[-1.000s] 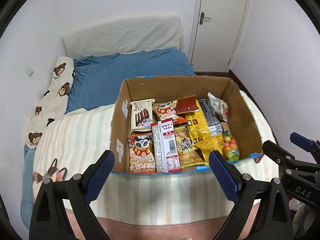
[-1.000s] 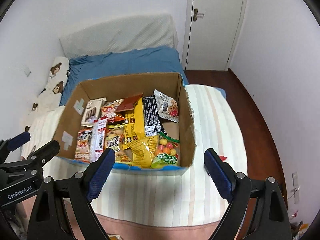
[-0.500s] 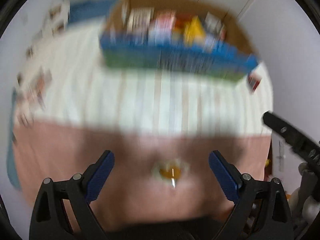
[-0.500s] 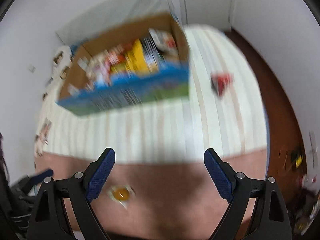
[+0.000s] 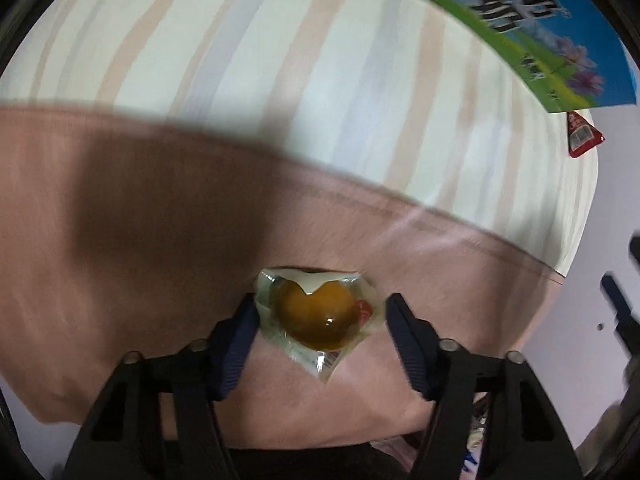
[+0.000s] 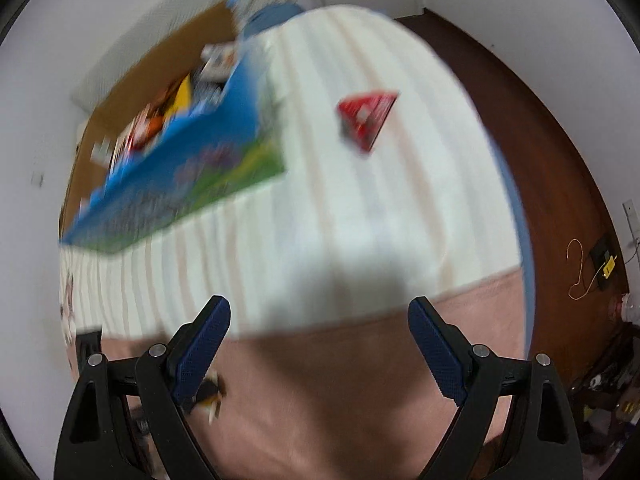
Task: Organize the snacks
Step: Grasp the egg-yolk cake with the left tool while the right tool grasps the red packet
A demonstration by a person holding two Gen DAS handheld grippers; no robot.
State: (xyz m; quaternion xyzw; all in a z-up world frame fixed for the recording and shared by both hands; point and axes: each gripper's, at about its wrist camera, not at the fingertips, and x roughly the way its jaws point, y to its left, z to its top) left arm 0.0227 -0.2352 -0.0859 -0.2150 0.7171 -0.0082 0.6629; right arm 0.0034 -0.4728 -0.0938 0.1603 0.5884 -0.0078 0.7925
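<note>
Left wrist view: the left gripper points steeply down at the pink band of the bed cover, and its jaws have just been closing. Between them lies a clear wrapped snack with an orange-brown, heart-shaped centre, resting flat on the pink cloth. The left pad touches the wrapper's edge; the right pad sits at, or just beside, the opposite edge, and I cannot tell whether the pads truly press on it. Beyond the pink band the cover turns to pale stripes, and at the upper right the printed blue and green side of the snack box stands on the stripes. Just beside the box's corner lies a small red triangular packet.

In the right wrist view, which is blurred, the right gripper stands wide with nothing between its pads, above the edge where the stripes meet the pink. The red packet lies alone on the striped cloth, near the box but apart from it. Several snack packs fill the box, too smeared to name. The wrapped snack shows only as a smear behind the gripper's left finger.
</note>
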